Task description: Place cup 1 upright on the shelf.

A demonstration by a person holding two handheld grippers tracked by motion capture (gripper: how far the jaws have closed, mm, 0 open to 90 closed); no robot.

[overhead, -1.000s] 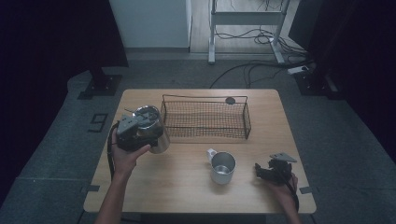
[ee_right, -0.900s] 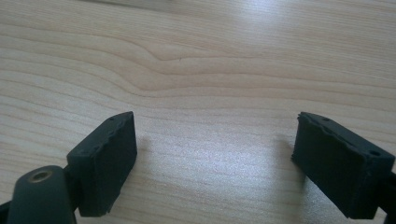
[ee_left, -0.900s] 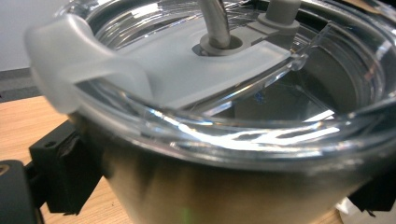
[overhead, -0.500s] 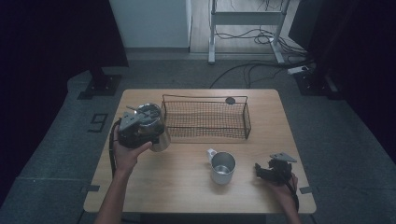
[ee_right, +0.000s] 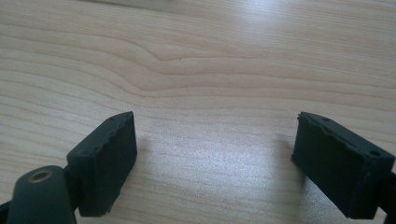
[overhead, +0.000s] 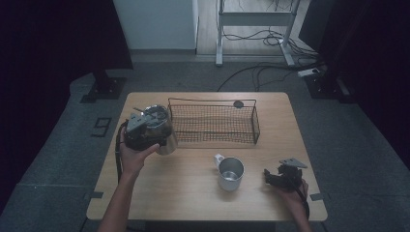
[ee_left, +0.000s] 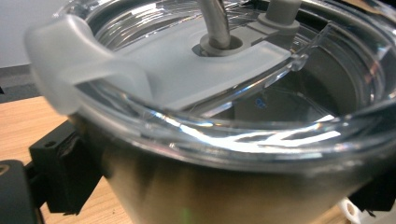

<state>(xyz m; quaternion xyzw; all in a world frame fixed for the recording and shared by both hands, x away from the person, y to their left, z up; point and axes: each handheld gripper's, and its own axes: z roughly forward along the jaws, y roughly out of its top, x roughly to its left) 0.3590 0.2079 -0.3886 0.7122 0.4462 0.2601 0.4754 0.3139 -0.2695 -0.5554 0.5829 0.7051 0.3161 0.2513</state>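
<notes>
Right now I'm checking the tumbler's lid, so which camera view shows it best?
The left gripper view: the clear lid sits close up, with its tab and straw hole. The high view shows the tumbler small beside the wire basket. The right gripper view looks at bare table.
</notes>
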